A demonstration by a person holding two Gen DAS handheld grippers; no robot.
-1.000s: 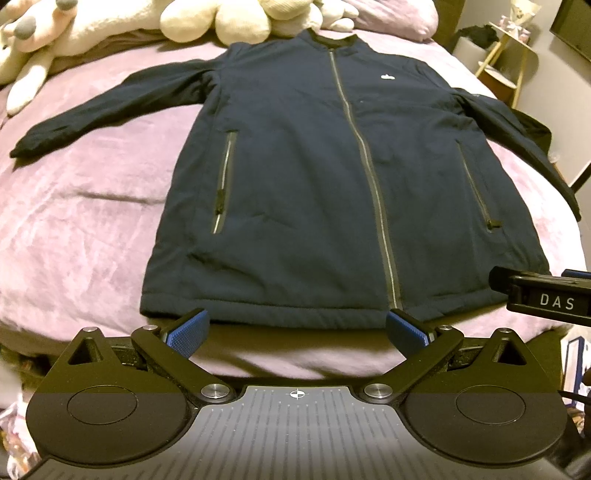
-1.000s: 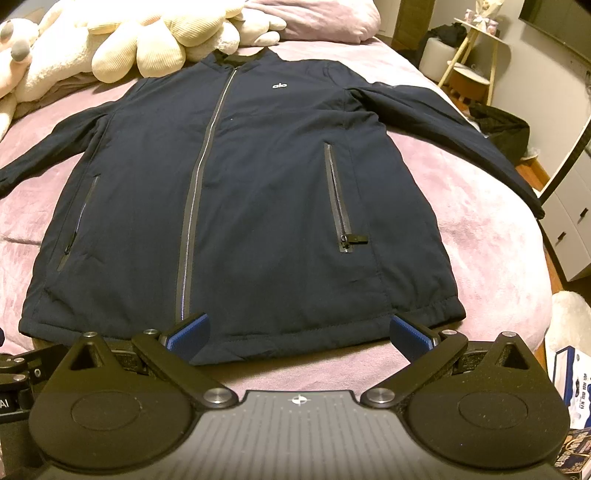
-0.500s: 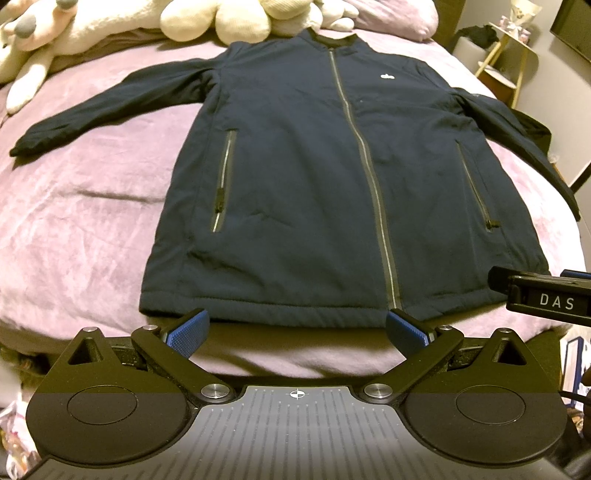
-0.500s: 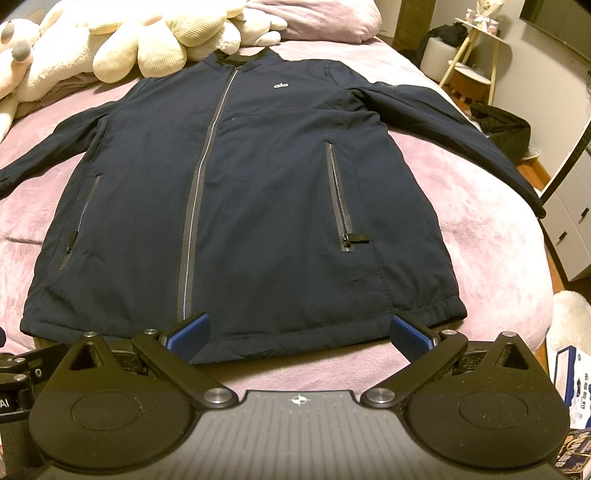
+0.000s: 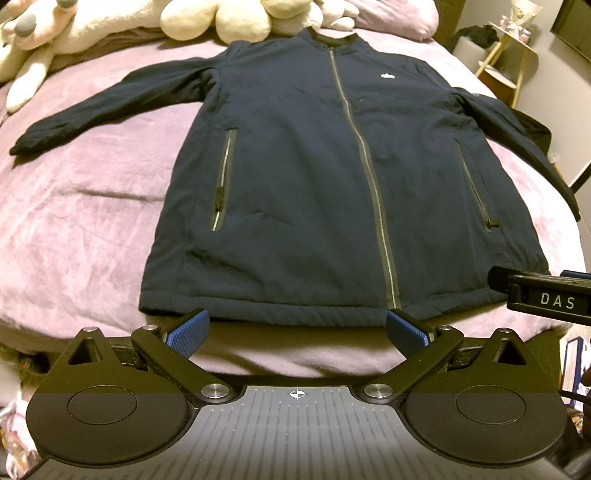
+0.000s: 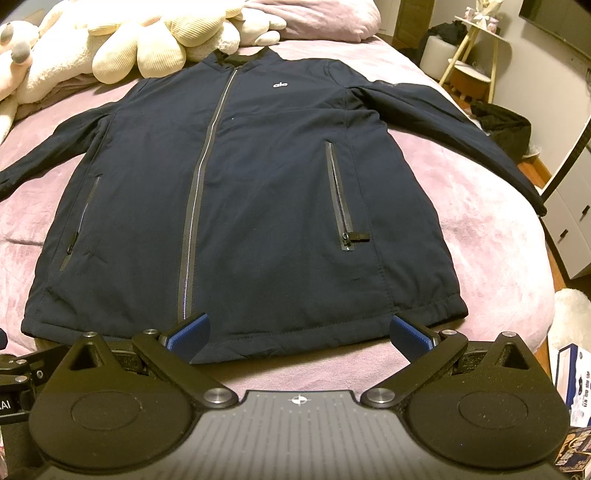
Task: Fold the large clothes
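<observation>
A dark navy zip jacket (image 5: 314, 184) lies flat, front up, on a pink bedspread (image 5: 74, 229), collar far, hem near, both sleeves spread out to the sides. It fills the right wrist view (image 6: 240, 192) too. My left gripper (image 5: 297, 332) is open and empty, just short of the hem's left half. My right gripper (image 6: 299, 332) is open and empty, just short of the hem's right half. The right gripper's body (image 5: 543, 295) shows at the right edge of the left wrist view.
Cream plush toys (image 6: 140, 40) and a pink pillow (image 6: 314, 18) lie beyond the collar. A wooden stand (image 6: 476, 66) and dark clothing (image 6: 506, 125) sit right of the bed. White drawers (image 6: 572, 221) stand at the far right. Boxes (image 6: 570, 369) lie on the floor.
Both grippers have barely moved; the jacket sits a touch higher in the views. Both stay open.
</observation>
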